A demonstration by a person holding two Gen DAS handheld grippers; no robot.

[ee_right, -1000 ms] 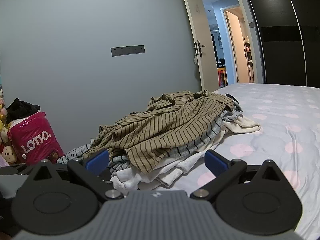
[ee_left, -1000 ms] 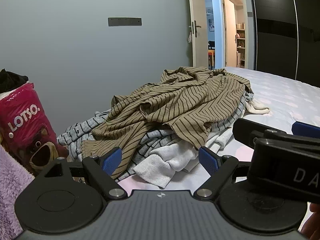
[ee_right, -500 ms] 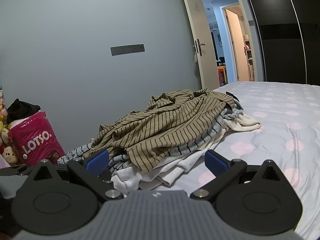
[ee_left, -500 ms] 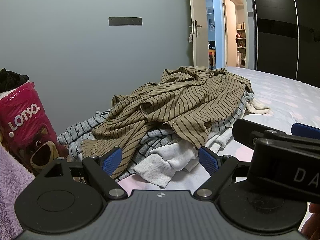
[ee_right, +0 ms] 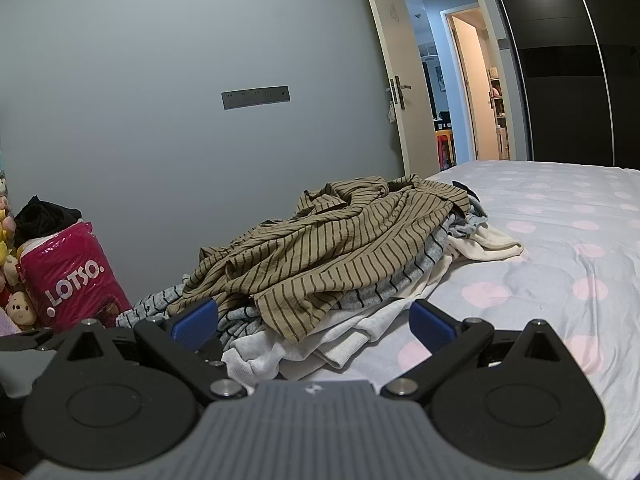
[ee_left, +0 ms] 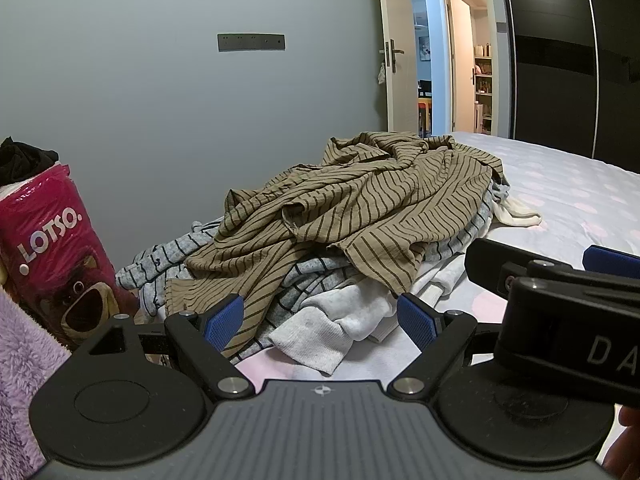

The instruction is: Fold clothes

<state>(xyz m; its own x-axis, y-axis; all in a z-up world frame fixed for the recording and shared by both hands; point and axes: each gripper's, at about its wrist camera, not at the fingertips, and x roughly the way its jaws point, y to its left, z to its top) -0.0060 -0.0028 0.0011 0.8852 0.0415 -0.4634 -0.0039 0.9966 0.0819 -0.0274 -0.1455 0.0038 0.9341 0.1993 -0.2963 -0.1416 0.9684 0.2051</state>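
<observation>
A pile of clothes lies on the bed. On top is a tan shirt with dark stripes (ee_left: pixel 360 208), also in the right wrist view (ee_right: pixel 340 248). Under it lie a grey striped garment (ee_left: pixel 168 256) and white garments (ee_left: pixel 340 320). My left gripper (ee_left: pixel 320 320) is open and empty, just short of the pile's near edge. My right gripper (ee_right: pixel 314 322) is open and empty, also close before the pile; its black body (ee_left: pixel 560 300) shows at the right of the left wrist view.
The bed sheet (ee_right: pixel 560 240) is pale with pink dots and stretches to the right. A pink LOTSO bag (ee_left: pixel 52 248) and plush toys (ee_right: pixel 20 308) stand at the left against the grey wall. A door (ee_right: pixel 400 92) is open behind; a dark wardrobe (ee_left: pixel 568 80) is at right.
The right wrist view has drifted slightly closer to the pile. The left view is nearly unchanged. Both grippers stay open.
</observation>
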